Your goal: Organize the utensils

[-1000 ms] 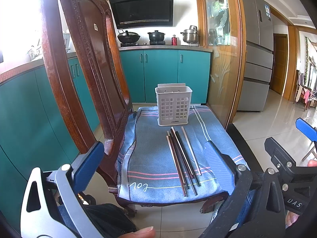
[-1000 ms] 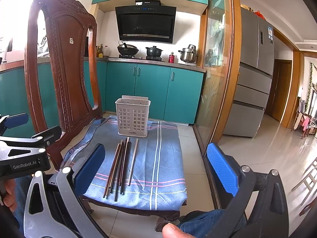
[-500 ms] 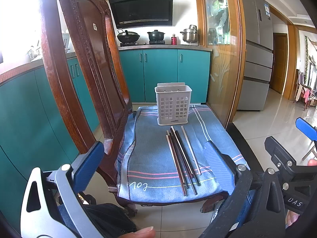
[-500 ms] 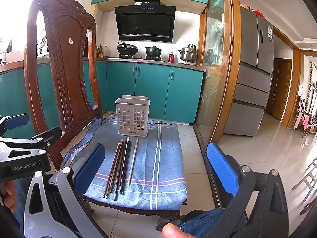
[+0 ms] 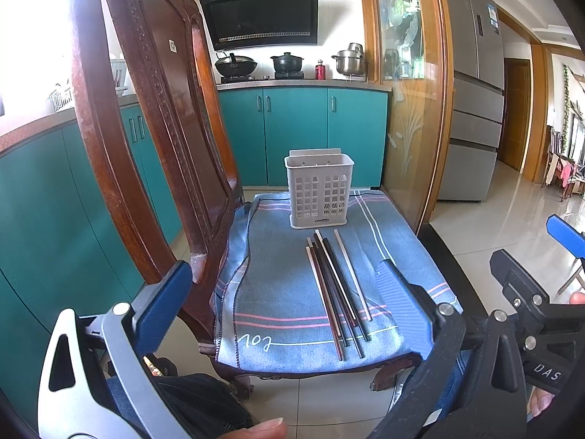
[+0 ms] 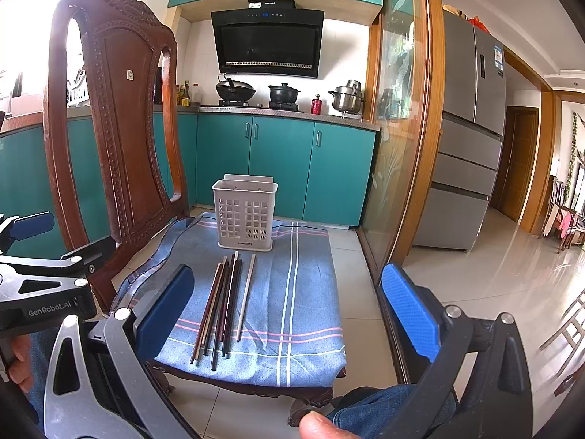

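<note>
So the chopsticks point(image 5: 338, 291) are lying in a loose bundle on a blue striped cloth point(image 5: 285, 292) draped over the seat of a carved wooden chair point(image 5: 153, 117). Long axis runs front to back, far tips pointing at the basket point(image 5: 319, 190), near ends close to the front edge of the seat. One pale stick sits just apart on the right side of the bundle, the rest are dark brown and reddish, thin and straight, touching or overlapping.

The basket is white plastic, boxy, with a grid of square holes, standing upright at the far end of the cloth, just beyond the stick tips.

Room-wise: cloth is bare on both sides of the bundle, more so on the right. The chair back rises along the left edge; the right and front edges are open to tiled floor point(image 6: 457, 285).

Left gripper point(image 5: 289, 303) and right gripper point(image 6: 285, 300) both hang at the front of the seat, jaws spread wide, nothing in them, blue pads point(image 6: 409, 311) clear of the sticks.
</note>
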